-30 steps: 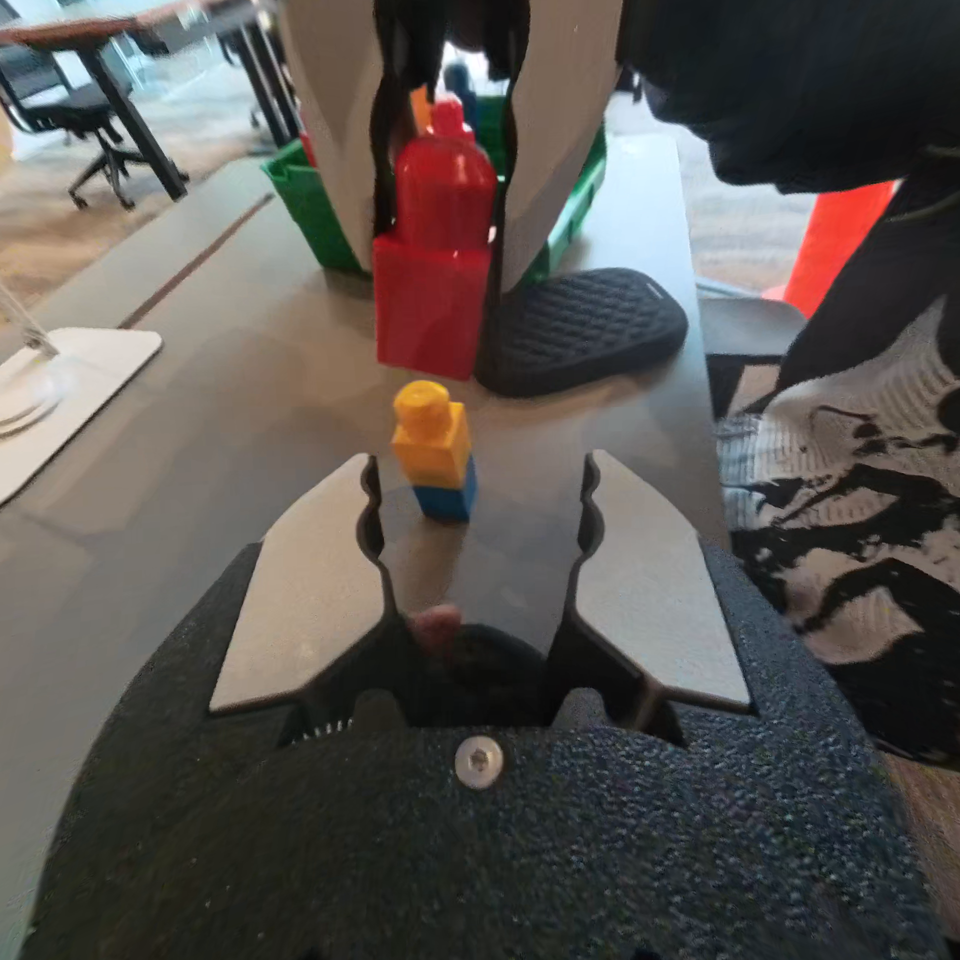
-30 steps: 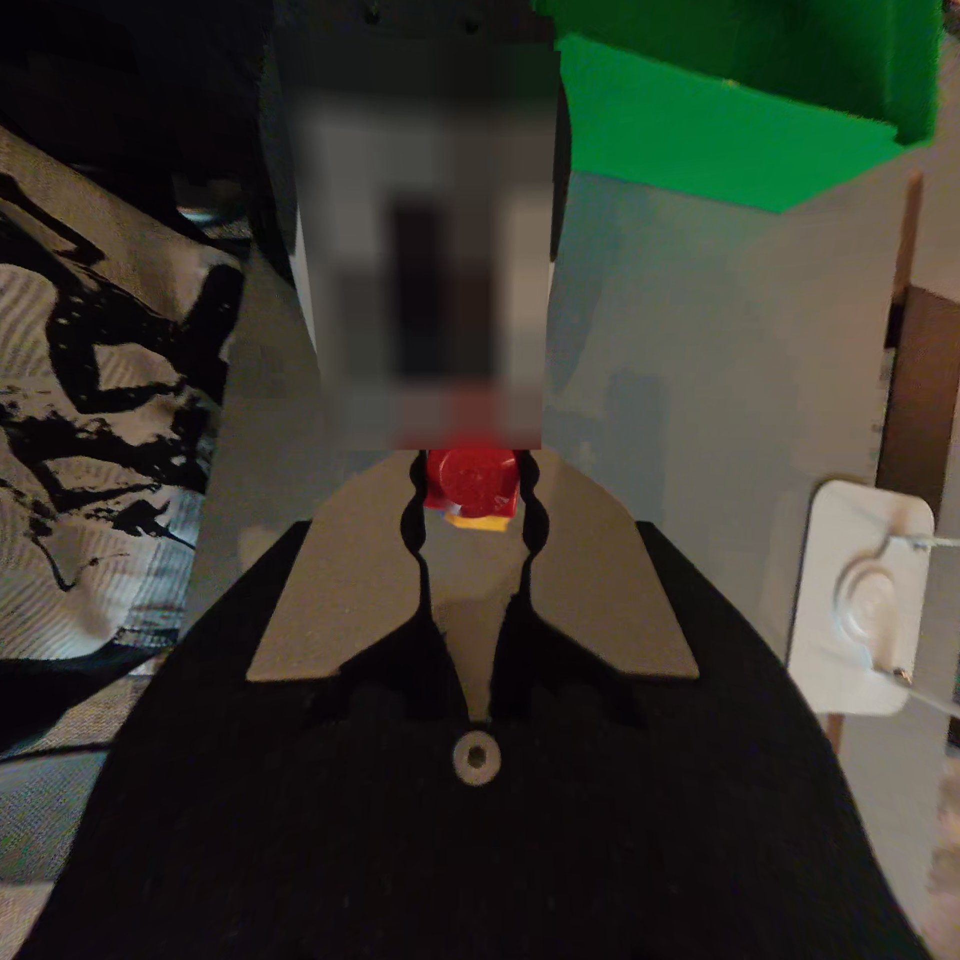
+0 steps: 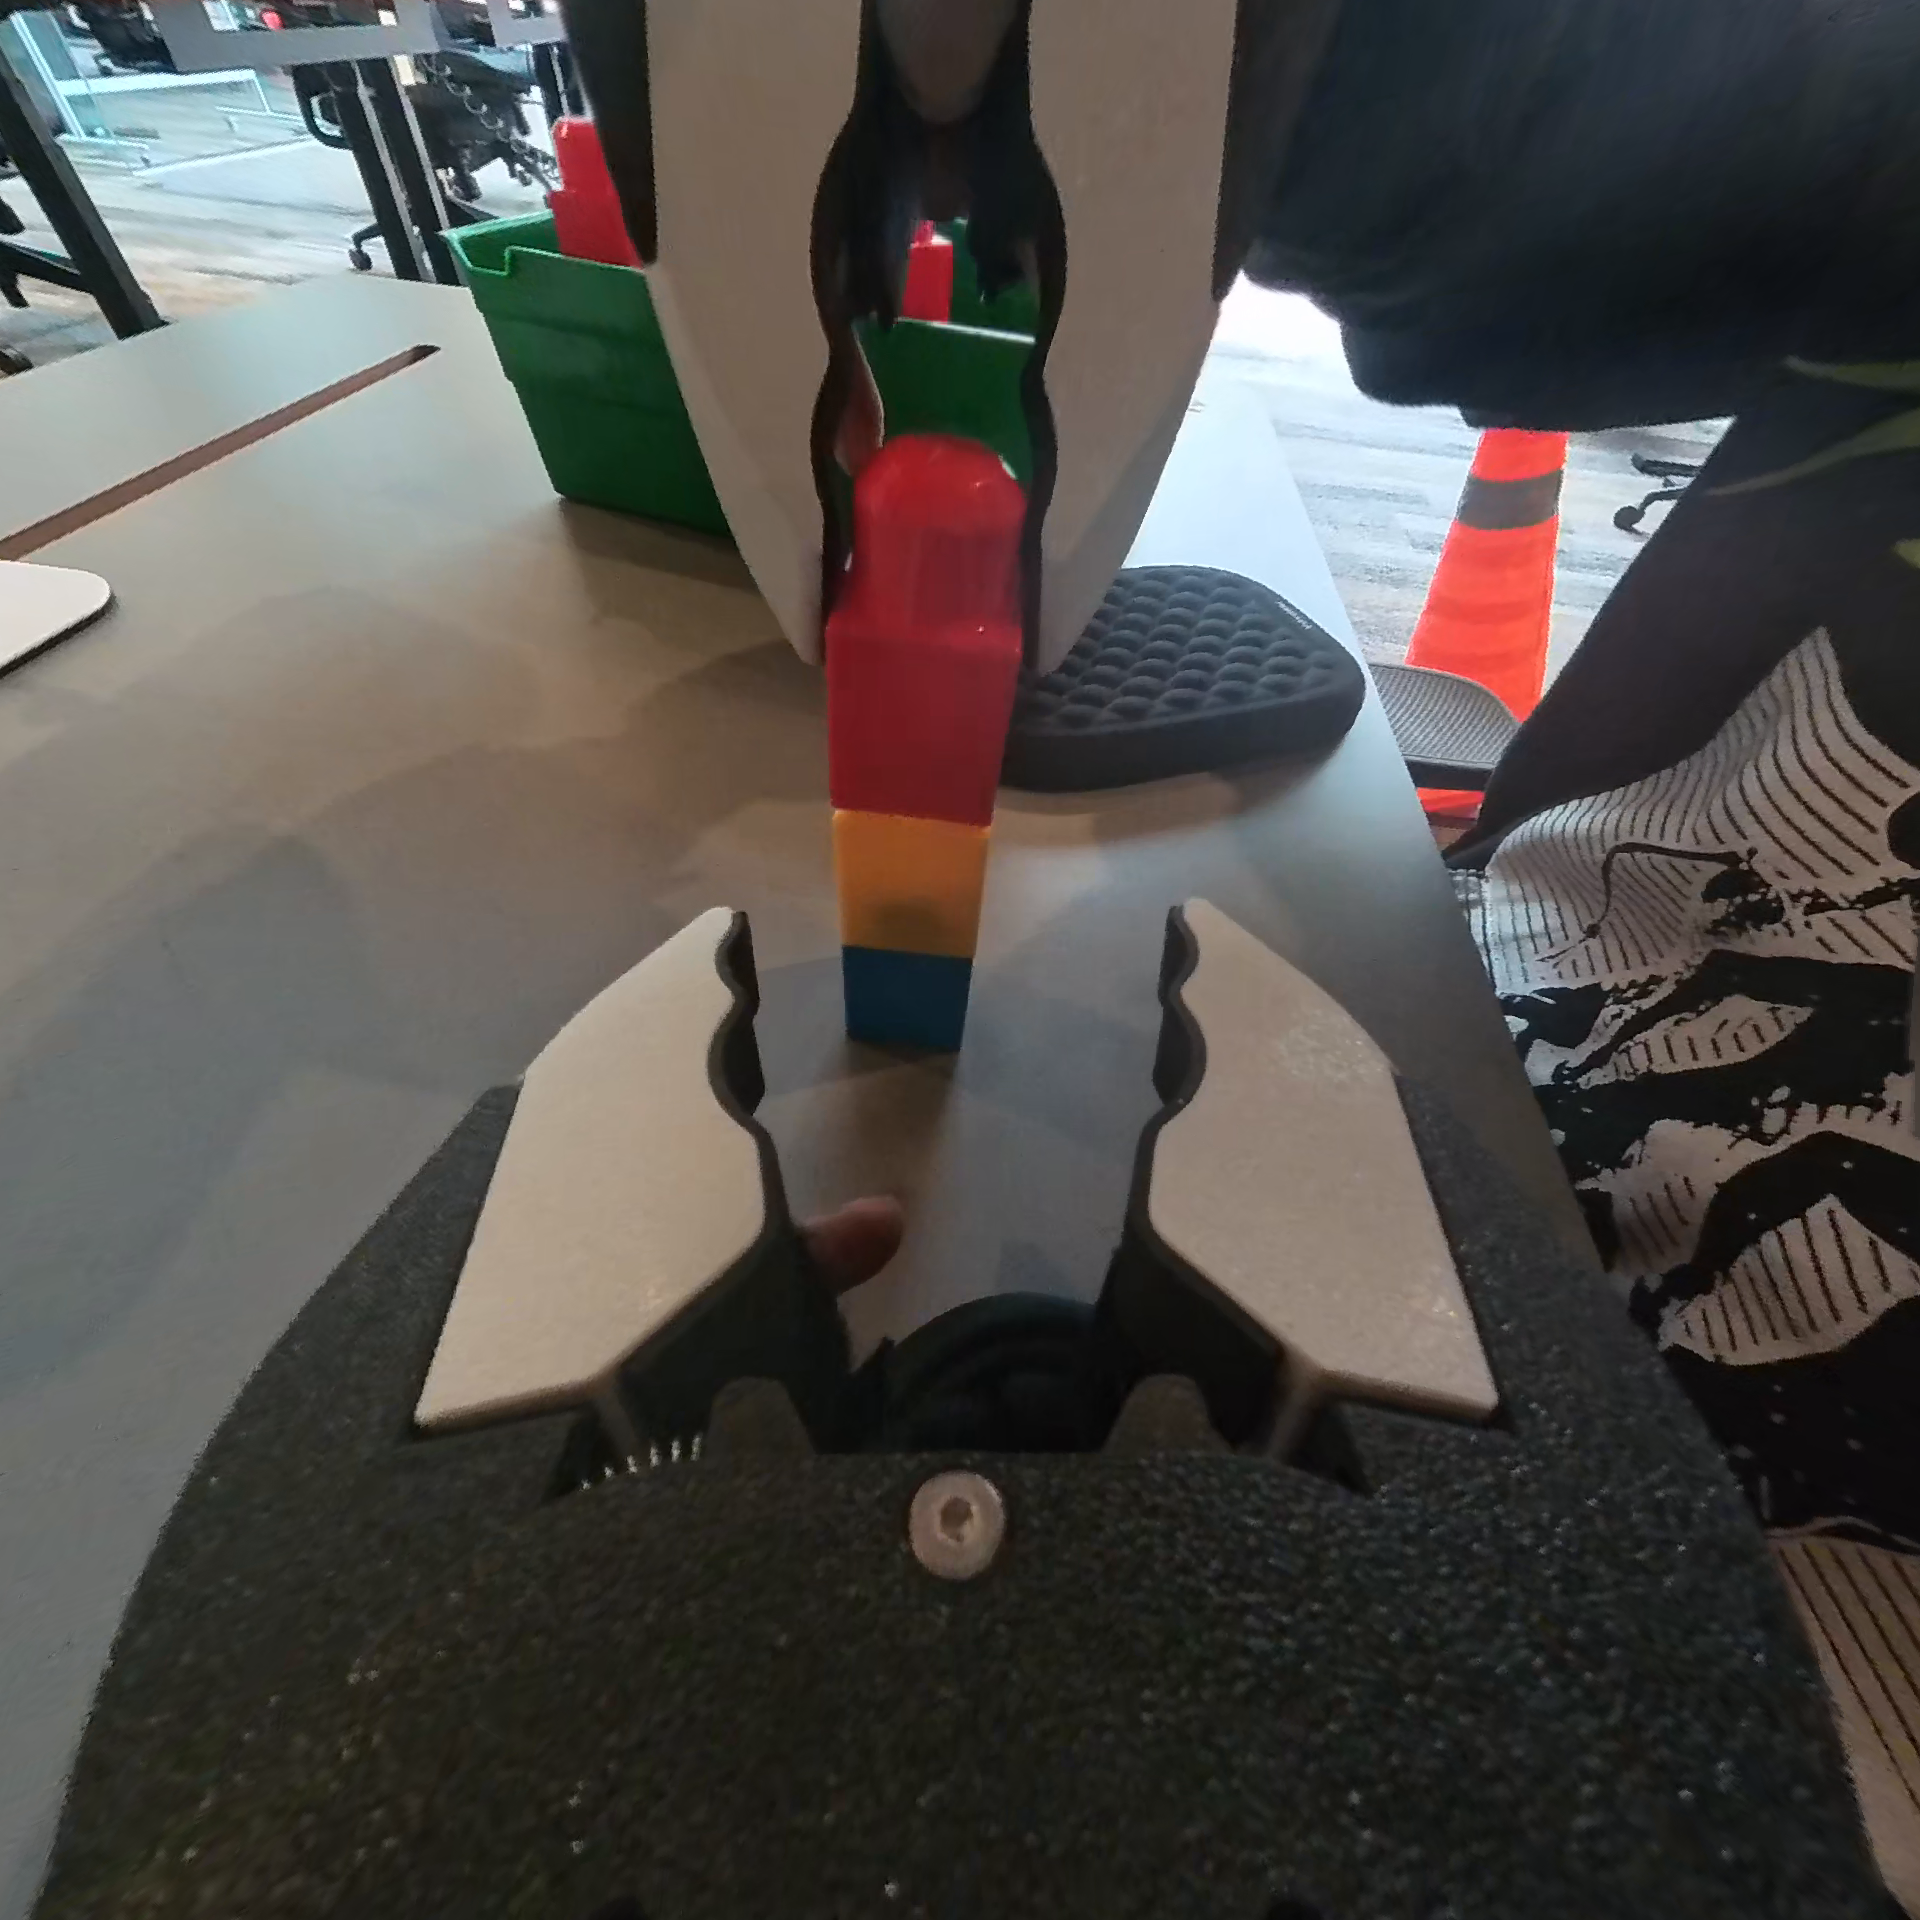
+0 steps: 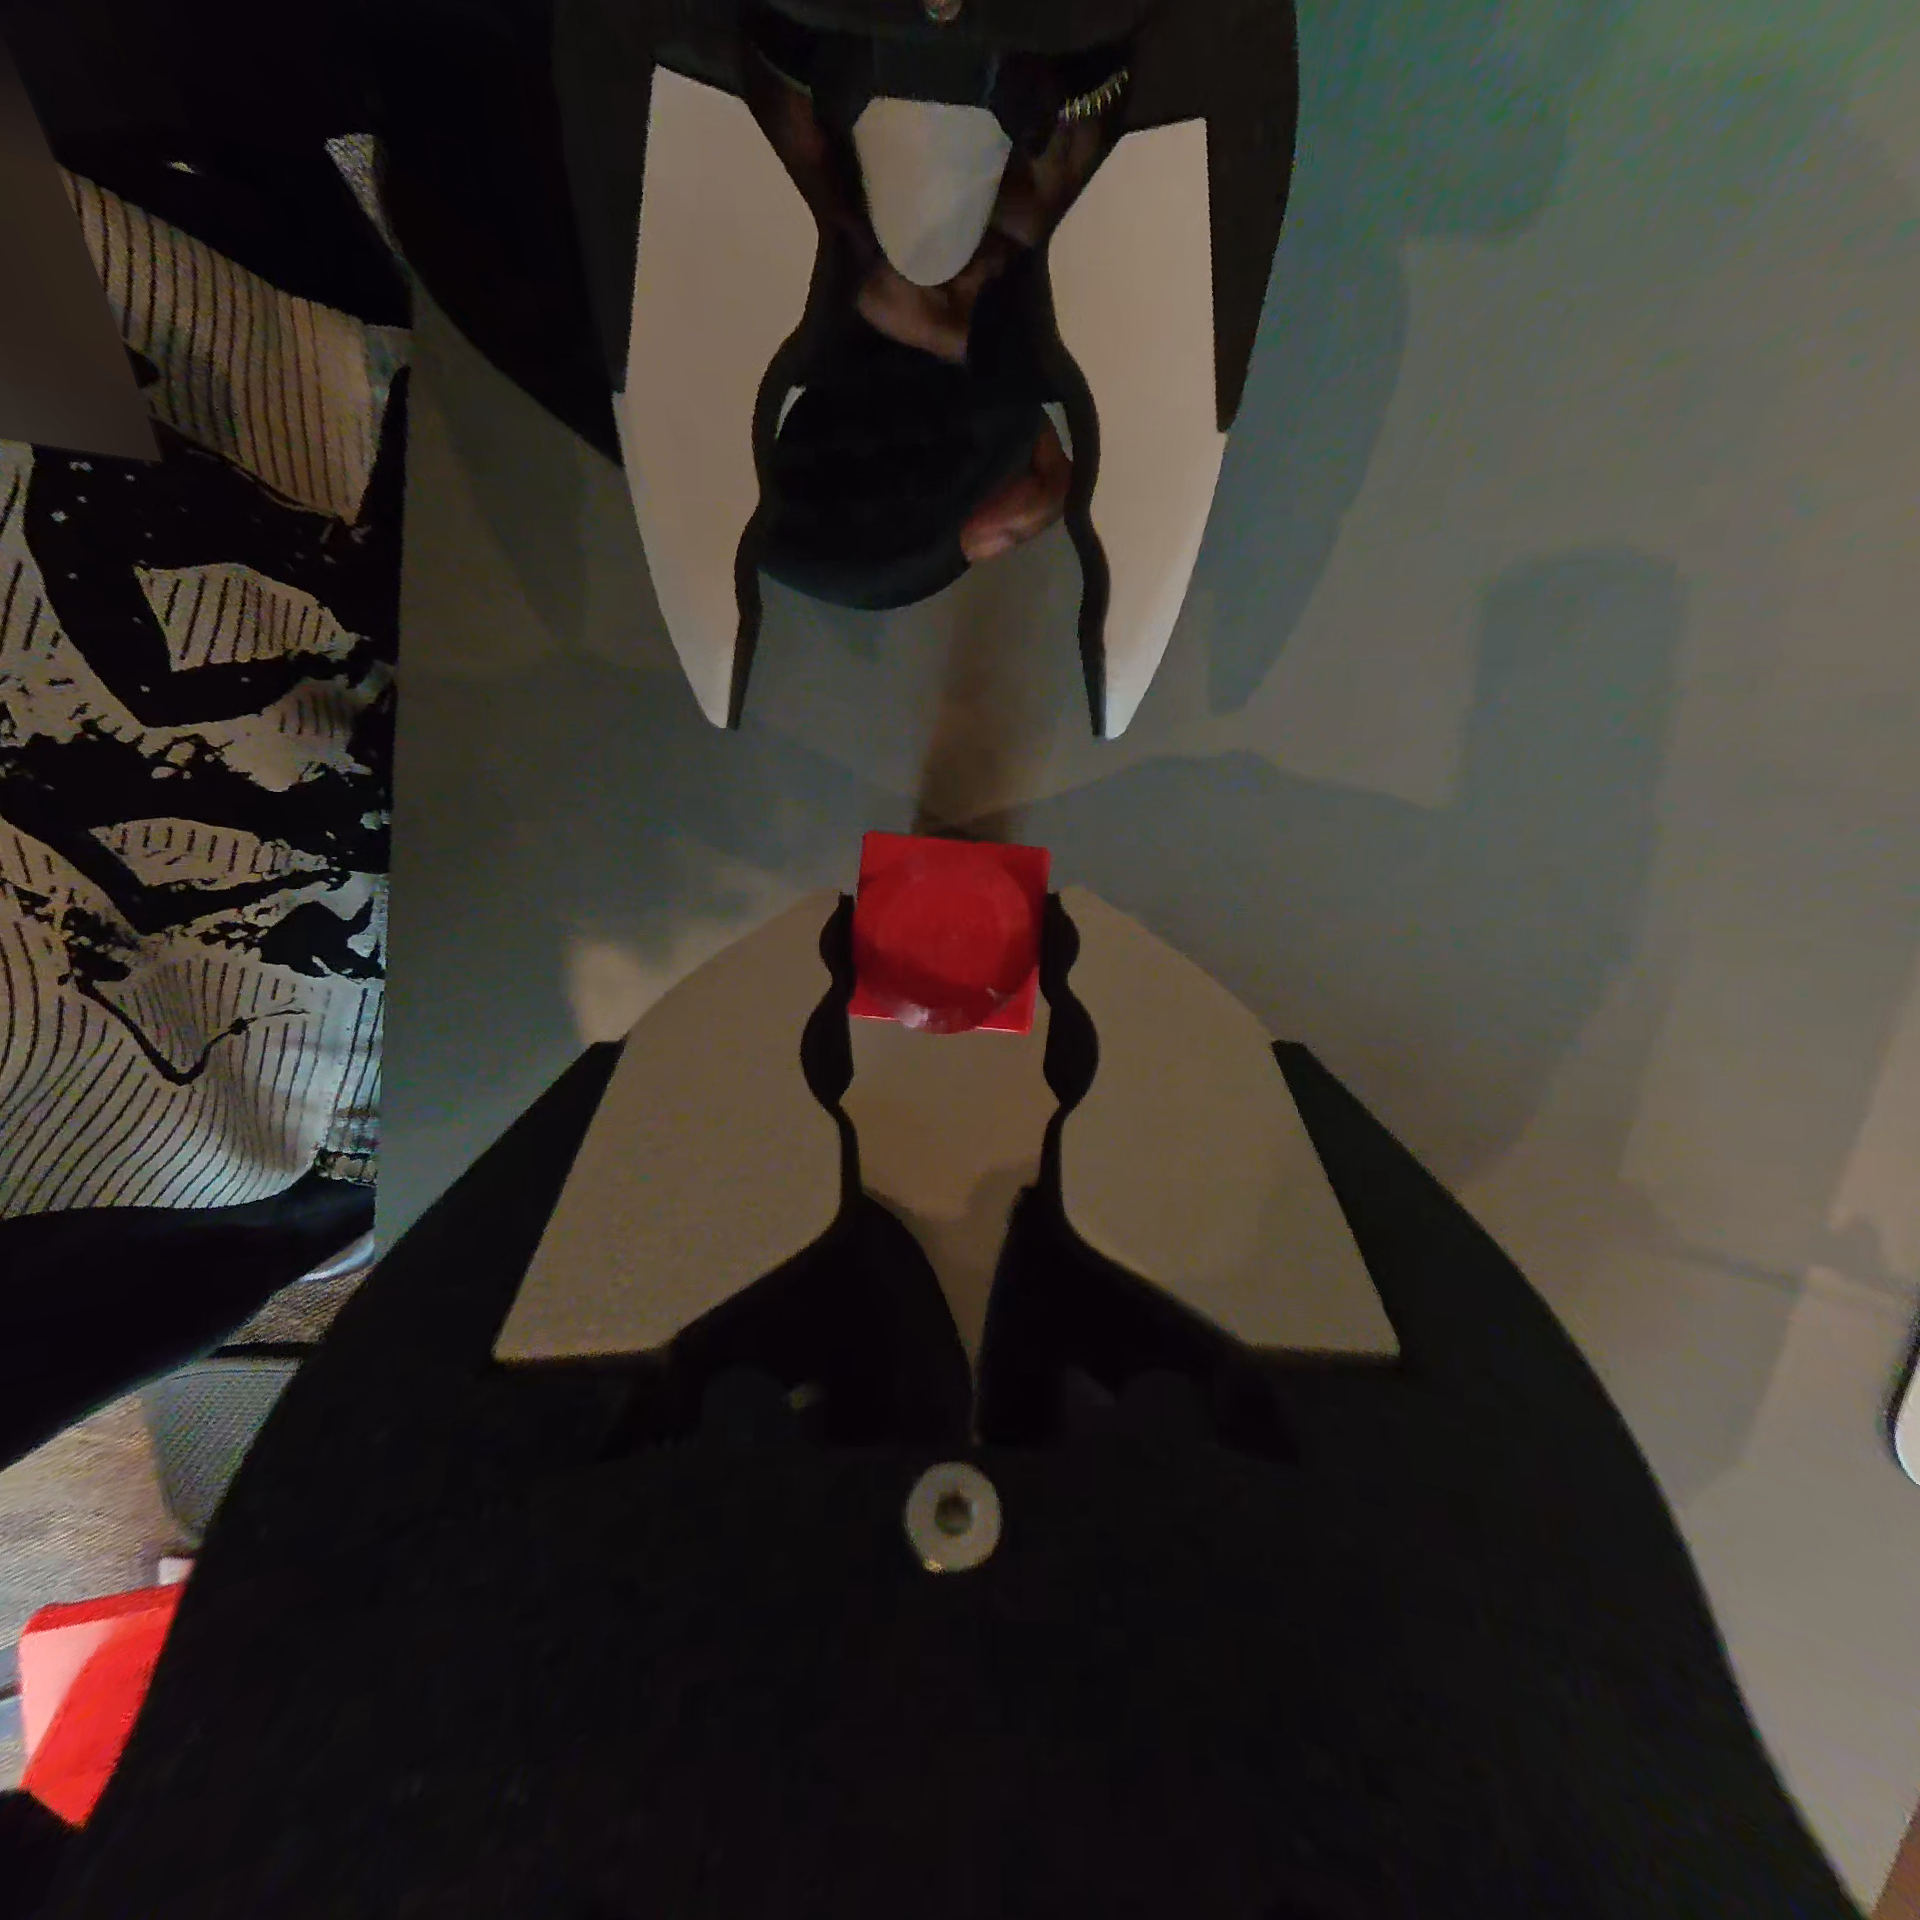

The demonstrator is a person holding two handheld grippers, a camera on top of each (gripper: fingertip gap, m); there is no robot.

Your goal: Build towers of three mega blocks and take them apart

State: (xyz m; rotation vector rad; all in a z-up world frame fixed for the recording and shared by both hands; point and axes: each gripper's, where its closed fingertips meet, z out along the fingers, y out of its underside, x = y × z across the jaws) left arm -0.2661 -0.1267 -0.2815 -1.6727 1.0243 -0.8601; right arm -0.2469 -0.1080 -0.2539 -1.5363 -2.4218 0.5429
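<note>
I see shiny, smooth plastic on the red block (image 3: 920,717), the yellow block (image 3: 909,878) and the blue block (image 3: 904,992). My table (image 3: 416,779) looks smooth and dull. The black pad (image 3: 1184,675) looks bumpy. The green bin (image 3: 582,384) is smooth plastic.

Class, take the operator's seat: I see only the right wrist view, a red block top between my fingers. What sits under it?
Observer: The red block sits on a yellow block.
Operator: Anything under the yellow one?
Observer: Yes, a blue block stands on the table, so the tower has three blocks.
Operator: Where is my right gripper on the red block?
Observer: The right gripper is closed on its upper part, coming from above.
Operator: What lies behind the tower?
Observer: A green bin with more blocks, beyond a black pad. The left gripper is open, its fingers either side of the tower base without touching.
</note>
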